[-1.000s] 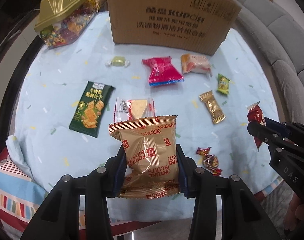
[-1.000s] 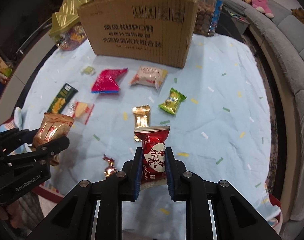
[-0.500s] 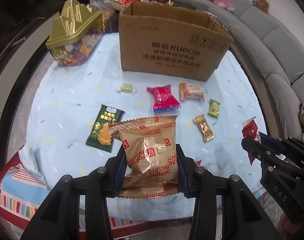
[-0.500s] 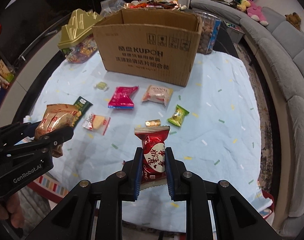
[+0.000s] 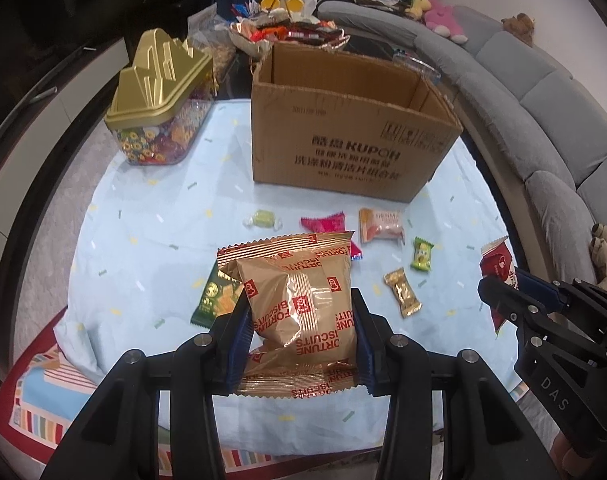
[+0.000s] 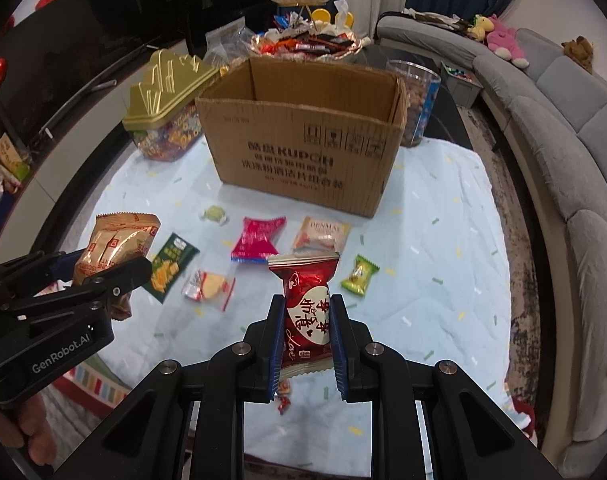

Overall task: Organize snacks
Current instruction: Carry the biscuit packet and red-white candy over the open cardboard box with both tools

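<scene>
You've got the open cardboard box (image 6: 303, 152) sitting past both grippers, your left gripper (image 5: 299, 344) clamped on the gold biscuit bag (image 5: 295, 300), your right gripper (image 6: 306, 332) pinching the red candy pack (image 6: 305, 308), its bottom edge hidden behind the fingers.

The cardboard box (image 5: 343, 148) at the far edge of the worktop reads "KUPOH" among Chinese lines, with shipping symbols at its upper right. The gold packet (image 5: 299, 308) reads "FORTUNE BISCUITS", seen upside down. The peach packet (image 6: 321, 232) reads "DENMAS". The red packet (image 6: 307, 312) carries Chinese characters and "Love". The left gripper (image 6: 103, 276) body reads "GenRobot.AI"; the right gripper (image 5: 499, 292) body reads "DAS".
</scene>
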### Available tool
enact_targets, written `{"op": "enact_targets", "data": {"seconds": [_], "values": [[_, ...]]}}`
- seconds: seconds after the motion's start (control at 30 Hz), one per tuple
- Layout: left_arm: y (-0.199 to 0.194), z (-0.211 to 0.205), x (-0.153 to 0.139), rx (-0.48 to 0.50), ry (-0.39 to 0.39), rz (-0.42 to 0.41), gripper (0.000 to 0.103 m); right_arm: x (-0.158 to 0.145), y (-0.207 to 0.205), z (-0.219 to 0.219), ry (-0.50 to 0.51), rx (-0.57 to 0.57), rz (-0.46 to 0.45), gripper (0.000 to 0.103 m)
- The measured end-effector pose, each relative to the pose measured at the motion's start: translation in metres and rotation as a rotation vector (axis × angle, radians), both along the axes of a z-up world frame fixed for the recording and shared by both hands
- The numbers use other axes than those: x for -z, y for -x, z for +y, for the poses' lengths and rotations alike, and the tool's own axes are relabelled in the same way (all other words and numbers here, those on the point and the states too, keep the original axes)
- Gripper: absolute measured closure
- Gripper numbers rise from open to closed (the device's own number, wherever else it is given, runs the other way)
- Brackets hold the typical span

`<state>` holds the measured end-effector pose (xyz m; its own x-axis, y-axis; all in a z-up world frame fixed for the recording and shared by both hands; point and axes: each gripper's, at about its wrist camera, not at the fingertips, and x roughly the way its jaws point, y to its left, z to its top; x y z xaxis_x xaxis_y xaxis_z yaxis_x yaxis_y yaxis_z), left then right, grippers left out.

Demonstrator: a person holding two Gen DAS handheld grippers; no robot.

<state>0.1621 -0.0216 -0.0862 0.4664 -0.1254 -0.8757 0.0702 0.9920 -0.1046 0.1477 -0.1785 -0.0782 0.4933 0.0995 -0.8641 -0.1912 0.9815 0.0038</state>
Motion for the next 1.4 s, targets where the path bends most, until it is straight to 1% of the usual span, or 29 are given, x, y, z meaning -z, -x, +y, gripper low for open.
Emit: {"op": "enact_targets", "data": {"seconds": [0.33,0.7,1.1,1.4], "values": [[-0.017,0.003,-0.024,0.0,0.006,-0.041,0.059,-0.026,-0.016,0.002,-0.008,0.015,-0.053,0.081],[-0.041,-0.005,-0.044,0.029,-0.001,-0.074,0.059,-0.049,-0.036,-0.005,-0.017,0.053,-0.094,0.081],[-0.081,-0.009,-0.064,0.039,-0.019,-0.108,0.059,-0.068,-0.071,-0.01,-0.027,0.09,-0.138,0.081],[-0.112,-0.011,-0.072,0.047,-0.018,-0.105,0.059,-0.075,-0.097,-0.012,-0.023,0.106,-0.156,0.081]]}}
